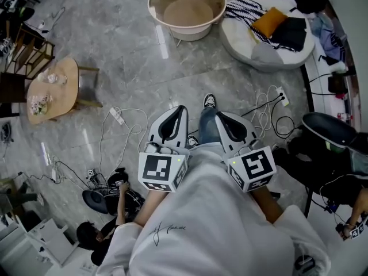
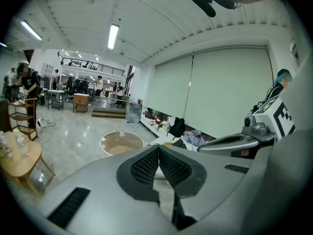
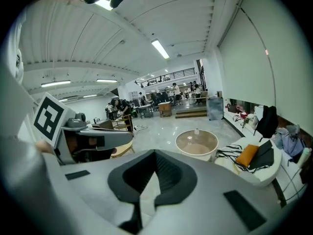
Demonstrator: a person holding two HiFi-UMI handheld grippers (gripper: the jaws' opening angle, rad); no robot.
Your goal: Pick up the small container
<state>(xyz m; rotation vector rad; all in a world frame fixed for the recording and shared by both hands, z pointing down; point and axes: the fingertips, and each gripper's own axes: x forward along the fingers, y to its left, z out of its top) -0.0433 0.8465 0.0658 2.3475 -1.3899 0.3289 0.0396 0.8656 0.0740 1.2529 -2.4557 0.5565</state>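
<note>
Grey marble floor [image 1: 132,45] fills the head view; the person stands on it looking down, one shoe [image 1: 210,100] showing ahead of the grippers. White round pouf [image 1: 241,36] sits far right on the floor, piled with a striped cloth and an orange cushion. Round glass-topped table [image 1: 154,10] is just beside it to the left. Wooden side table [image 1: 63,94] stands at the floor's left side with clear items on top, too small to ID.

Both arms are tucked in, forearms against the torso under a white top, grippers side by side and near each other, noses pointing forward over bare floor.

Left gripper [image 1: 181,111]: pads pressed together at the tip, nothing between them. Right gripper [image 1: 223,117]: same, tips meeting, empty.

Small container [image 3: 196,130] stands at the far rim of the round table, well apart from both grippers. White cables [image 1: 123,119] trail on the floor left of the left gripper.
</note>
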